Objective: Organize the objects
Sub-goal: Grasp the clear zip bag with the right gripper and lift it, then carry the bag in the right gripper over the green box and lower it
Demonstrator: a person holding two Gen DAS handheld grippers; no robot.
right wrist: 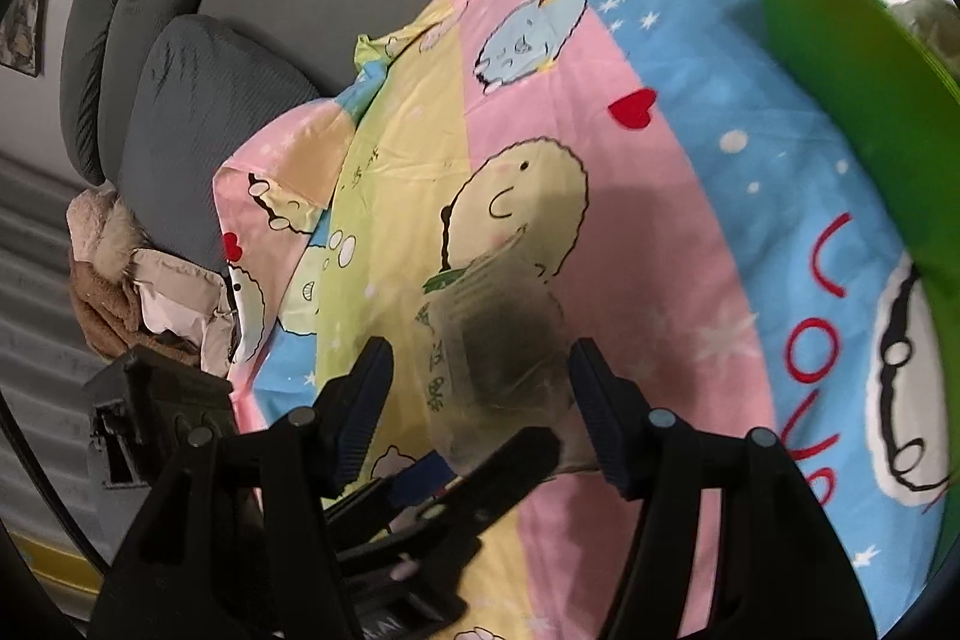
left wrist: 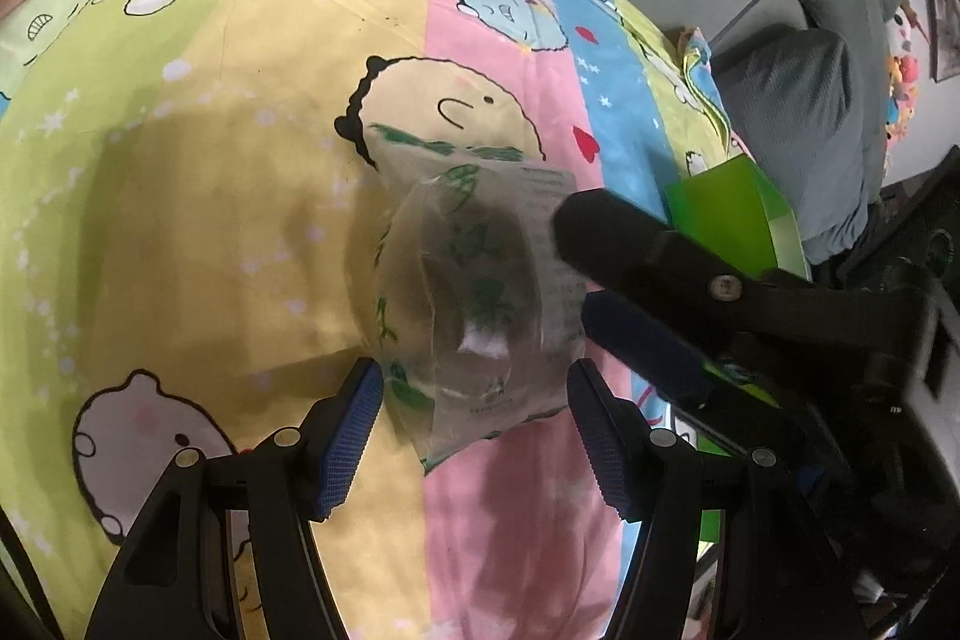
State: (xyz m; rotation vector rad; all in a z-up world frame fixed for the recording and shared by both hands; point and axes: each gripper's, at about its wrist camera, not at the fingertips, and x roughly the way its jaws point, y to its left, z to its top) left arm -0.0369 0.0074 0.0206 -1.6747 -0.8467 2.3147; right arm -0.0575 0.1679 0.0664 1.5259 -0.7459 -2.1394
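Note:
A small puffy clear bag [left wrist: 474, 292] with green print sits over the cartoon bedsheet [left wrist: 210, 160]. My left gripper [left wrist: 474, 436] has the bag's near end filling the gap between its blue pads, and both pads meet the bag's edges. My right gripper [left wrist: 594, 292] reaches in from the right, one finger over the bag's far right side. In the right wrist view the bag [right wrist: 498, 358] lies between the right gripper's [right wrist: 480, 400] fingers. Its right pad touches the bag; sheet shows beside its left pad. The left gripper's finger [right wrist: 510, 460] crosses below.
A green box [left wrist: 732, 214] stands on the bed just right of the bag, large in the right wrist view [right wrist: 852, 100]. Grey cushions [right wrist: 198, 100] lie past the sheet's edge, with a brown and beige coat [right wrist: 138, 292] beside them.

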